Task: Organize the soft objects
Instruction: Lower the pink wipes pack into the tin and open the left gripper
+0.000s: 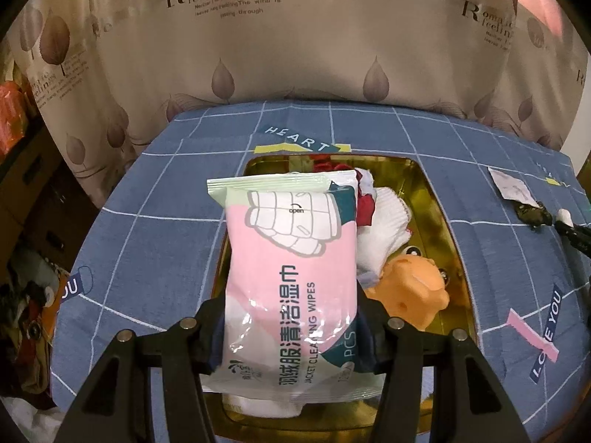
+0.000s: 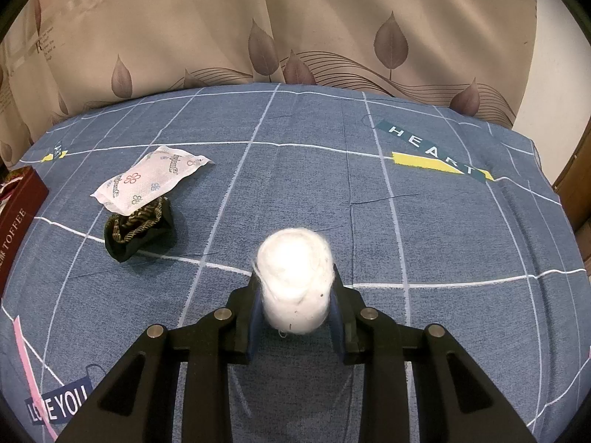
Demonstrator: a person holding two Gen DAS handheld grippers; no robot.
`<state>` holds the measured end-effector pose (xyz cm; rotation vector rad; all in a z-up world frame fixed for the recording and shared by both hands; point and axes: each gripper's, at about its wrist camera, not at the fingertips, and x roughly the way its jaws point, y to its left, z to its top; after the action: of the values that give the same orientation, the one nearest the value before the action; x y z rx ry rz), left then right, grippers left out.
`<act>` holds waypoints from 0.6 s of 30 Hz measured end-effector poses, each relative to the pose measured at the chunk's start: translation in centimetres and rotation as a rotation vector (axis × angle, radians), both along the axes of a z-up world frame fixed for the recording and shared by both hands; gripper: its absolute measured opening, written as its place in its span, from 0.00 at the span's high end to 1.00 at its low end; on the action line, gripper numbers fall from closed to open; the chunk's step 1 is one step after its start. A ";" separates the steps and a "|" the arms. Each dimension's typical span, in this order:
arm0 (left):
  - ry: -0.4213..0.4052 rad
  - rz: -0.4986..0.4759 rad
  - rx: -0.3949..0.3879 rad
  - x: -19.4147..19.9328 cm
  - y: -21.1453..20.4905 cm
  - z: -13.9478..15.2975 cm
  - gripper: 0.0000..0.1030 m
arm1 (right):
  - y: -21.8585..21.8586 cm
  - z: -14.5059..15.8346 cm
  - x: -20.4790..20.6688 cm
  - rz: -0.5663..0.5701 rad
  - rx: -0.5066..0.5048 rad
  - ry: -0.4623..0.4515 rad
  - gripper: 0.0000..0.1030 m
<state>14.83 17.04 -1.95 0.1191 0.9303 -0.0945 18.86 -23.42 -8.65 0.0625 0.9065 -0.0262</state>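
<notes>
My left gripper point(image 1: 291, 317) is shut on a pink and white pack of wet wipes point(image 1: 291, 265) and holds it over a gold tin box point(image 1: 439, 206). The box holds white cloth point(image 1: 384, 221), something red point(image 1: 365, 206) and an orange soft toy point(image 1: 410, 288). My right gripper point(image 2: 295, 310) is shut on a white fluffy ball point(image 2: 293, 280) above the blue checked cloth. A white sachet point(image 2: 151, 179) and a dark drawstring pouch point(image 2: 140, 227) lie on the cloth to the left; they also show far right in the left wrist view, sachet point(image 1: 511, 186) and pouch point(image 1: 533, 216).
The blue checked cloth point(image 2: 369, 203) covers the table, with a leaf-print curtain point(image 2: 332, 18) behind. The dark red lid or side of a toffee box point(image 2: 18, 217) stands at the left edge of the right wrist view. Clutter point(image 1: 26, 295) lies beside the table's left edge.
</notes>
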 end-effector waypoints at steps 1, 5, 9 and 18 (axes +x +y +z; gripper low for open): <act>-0.001 -0.002 0.002 0.0 0.0 -0.1 0.45 | 0.1 0.0 0.0 0.000 -0.001 0.000 0.72; 0.017 -0.004 0.011 0.2 -0.2 -0.5 0.43 | 0.0 0.0 0.0 0.001 -0.001 0.000 0.72; 0.062 -0.013 0.015 0.5 -0.4 -1.3 0.42 | -0.1 0.0 0.0 0.002 0.000 0.000 0.72; 0.032 -0.051 0.074 -0.7 -1.0 0.5 0.38 | -0.1 0.0 0.0 0.007 0.001 0.000 0.72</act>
<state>14.14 16.01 -1.41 0.2104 0.9634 -0.1096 18.82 -23.50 -8.65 0.0600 0.9063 -0.0191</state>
